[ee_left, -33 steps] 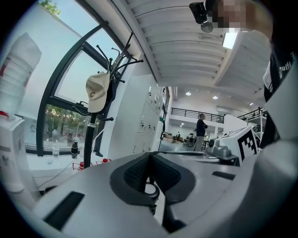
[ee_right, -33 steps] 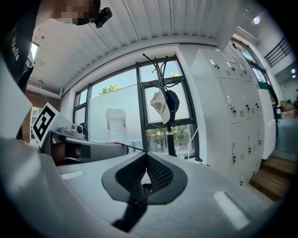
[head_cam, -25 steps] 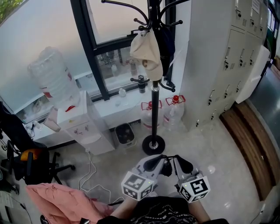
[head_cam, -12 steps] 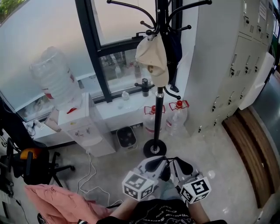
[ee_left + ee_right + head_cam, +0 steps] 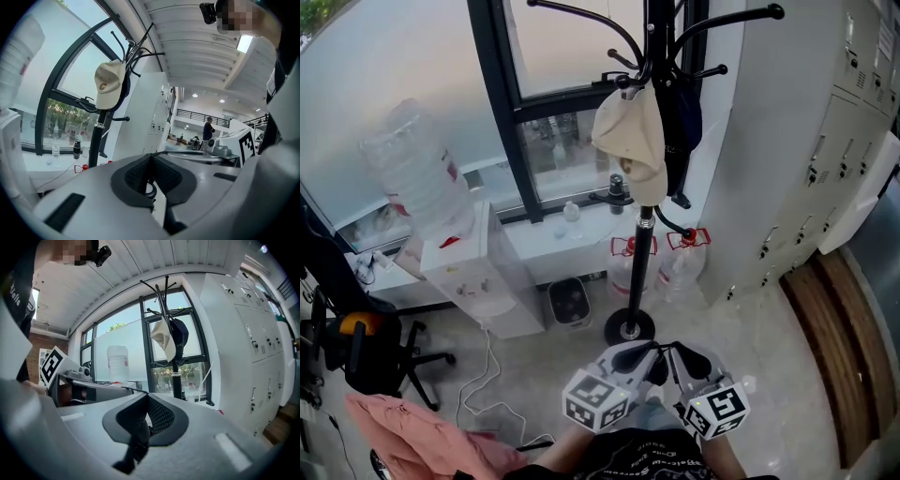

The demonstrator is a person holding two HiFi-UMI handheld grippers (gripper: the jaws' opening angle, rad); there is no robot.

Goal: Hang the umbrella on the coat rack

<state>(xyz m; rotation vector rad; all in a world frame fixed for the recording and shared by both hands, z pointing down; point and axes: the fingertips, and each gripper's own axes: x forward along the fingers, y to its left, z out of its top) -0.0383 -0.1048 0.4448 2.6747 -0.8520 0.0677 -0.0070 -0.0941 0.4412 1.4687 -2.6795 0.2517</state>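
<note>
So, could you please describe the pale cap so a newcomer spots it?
Start at the black coat rack by the window, left of the grey lockers. The cap hangs on an upper hook, the only cream thing there; its neighbour is dark blue.

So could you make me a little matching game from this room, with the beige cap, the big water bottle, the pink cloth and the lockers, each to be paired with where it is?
Things:
1. beige cloth cap
2. big clear plastic water bottle
3. crumpled pink cloth
4. tall grey metal lockers

Places:
A. low at the left, near the black office chair
B. hanging on the black metal coat rack
C. standing to the right of the coat rack
D. upside down on the white water dispenser

Pairs: 1-B, 2-D, 3-A, 4-C.
</note>
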